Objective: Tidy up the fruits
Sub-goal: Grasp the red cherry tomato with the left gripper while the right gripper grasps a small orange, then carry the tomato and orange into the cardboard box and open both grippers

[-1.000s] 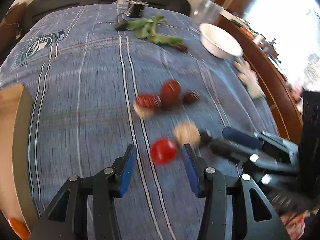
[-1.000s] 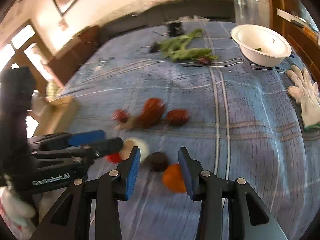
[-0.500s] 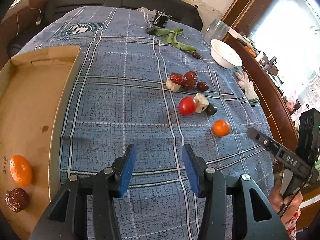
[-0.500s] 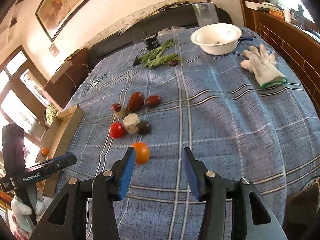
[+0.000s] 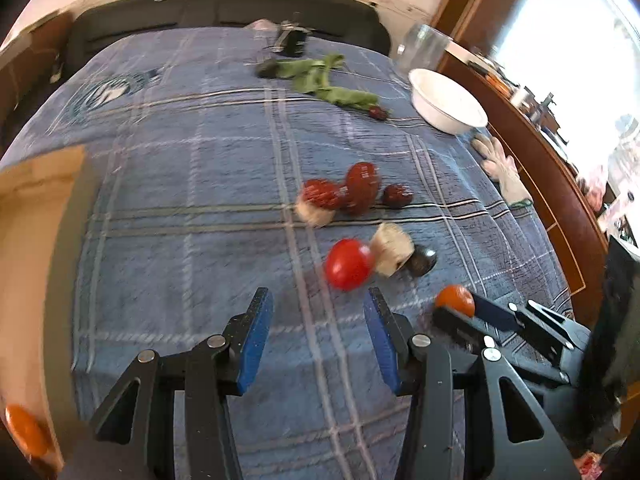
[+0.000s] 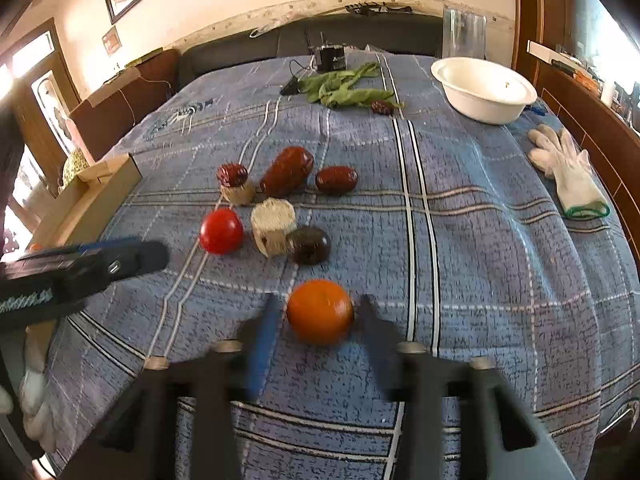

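Observation:
A small orange (image 6: 320,312) lies on the blue checked cloth (image 6: 480,264) between the blurred fingers of my right gripper (image 6: 319,301). The jaws are closing and the pads meet its sides. From the left wrist view the same orange (image 5: 455,299) shows at that gripper's tip. My left gripper (image 5: 320,316) stands open with nothing inside. A red tomato (image 5: 346,264) rests just past its fingertips. Beside the tomato are a pale cut piece (image 6: 274,226) and a dark fruit (image 6: 310,245). Three red dates (image 6: 288,170) lie farther back.
A cardboard tray (image 5: 36,216) sits at the left edge and holds another orange (image 5: 24,430). A white bowl (image 6: 484,88), a glass jar (image 6: 464,36), green leaves (image 6: 344,88) and a white glove (image 6: 568,172) are toward the back and right.
Since half a second ago both grippers have come in low and close to the fruit. The right jaws have narrowed around the orange; the left jaws kept their width.

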`<state>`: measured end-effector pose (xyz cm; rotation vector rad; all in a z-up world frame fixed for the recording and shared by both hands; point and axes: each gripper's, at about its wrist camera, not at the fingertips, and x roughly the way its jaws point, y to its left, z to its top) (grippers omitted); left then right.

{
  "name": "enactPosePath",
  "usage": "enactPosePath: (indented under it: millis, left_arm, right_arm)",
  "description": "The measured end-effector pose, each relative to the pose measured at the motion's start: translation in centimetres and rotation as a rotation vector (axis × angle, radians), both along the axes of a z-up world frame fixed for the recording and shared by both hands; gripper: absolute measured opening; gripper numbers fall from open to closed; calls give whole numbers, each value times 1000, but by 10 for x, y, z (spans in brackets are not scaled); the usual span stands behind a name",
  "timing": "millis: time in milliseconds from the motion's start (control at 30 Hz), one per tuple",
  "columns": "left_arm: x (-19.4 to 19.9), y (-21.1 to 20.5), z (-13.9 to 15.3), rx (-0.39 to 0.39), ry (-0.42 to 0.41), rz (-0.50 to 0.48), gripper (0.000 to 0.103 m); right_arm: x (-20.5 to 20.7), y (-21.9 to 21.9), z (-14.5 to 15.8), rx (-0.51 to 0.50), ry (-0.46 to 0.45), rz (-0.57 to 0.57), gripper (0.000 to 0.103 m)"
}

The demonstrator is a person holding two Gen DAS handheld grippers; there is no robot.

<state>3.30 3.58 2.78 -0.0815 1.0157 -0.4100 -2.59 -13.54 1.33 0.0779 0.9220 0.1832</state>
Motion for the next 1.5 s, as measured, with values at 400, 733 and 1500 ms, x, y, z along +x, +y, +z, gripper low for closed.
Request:
enactPosePath:
  millis: [400,733,1500]
  left_arm:
    - [14,-37,-15,86,-57,-77,28]
    - [-30,43,33,-58,-67,15,28]
    - [-9,273,9,135,79,418,29]
  right_arm:
    - [-12,-17,1,45,5,-39,34]
    - [-23,9,35,103,-40,18,35]
    - [21,315,39,14,40,518,36]
